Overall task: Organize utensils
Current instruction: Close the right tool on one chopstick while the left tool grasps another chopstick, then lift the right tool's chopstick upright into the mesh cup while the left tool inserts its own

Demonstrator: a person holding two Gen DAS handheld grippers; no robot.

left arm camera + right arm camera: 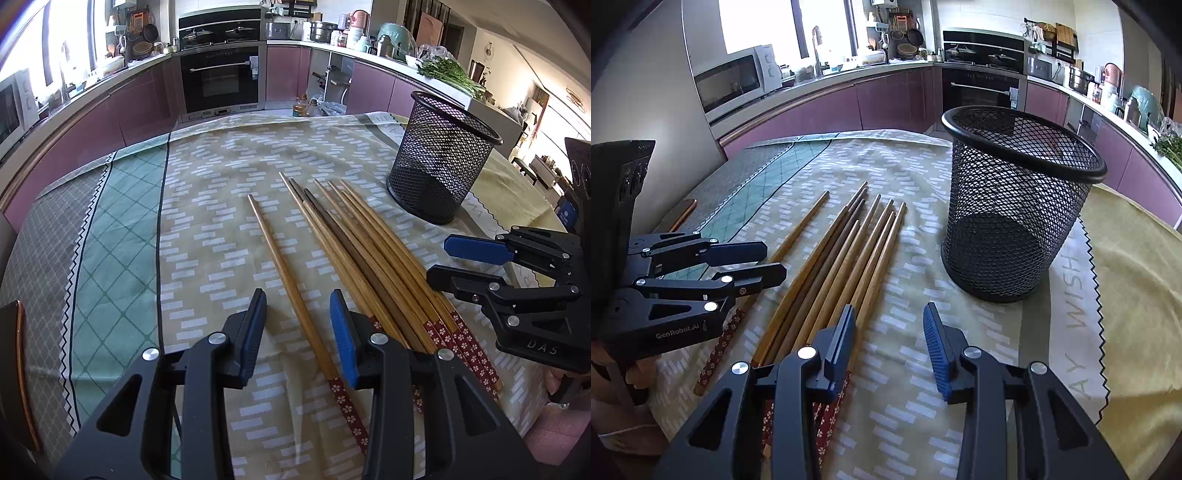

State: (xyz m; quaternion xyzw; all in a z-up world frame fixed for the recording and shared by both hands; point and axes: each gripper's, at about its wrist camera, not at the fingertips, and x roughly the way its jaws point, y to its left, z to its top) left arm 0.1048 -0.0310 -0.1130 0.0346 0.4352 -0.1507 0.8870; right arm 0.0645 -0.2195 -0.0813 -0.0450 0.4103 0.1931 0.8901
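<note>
the cloth-covered surface (207,177) is carrying a black mesh cup (1015,206), standing upright. the chopsticks (354,240) are lying fanned just beside the cup. the left tool (299,332) is hovering partly spread, straddling one single chopstick (280,266), its pads not pressing. the right tool (890,343) is hovering partly spread near the cup, pinching nothing.

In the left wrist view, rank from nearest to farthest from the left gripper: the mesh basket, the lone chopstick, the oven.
1. Lone chopstick: between the left gripper fingers.
2. Mesh basket: ahead, on the right.
3. Oven: beyond the table.
</note>
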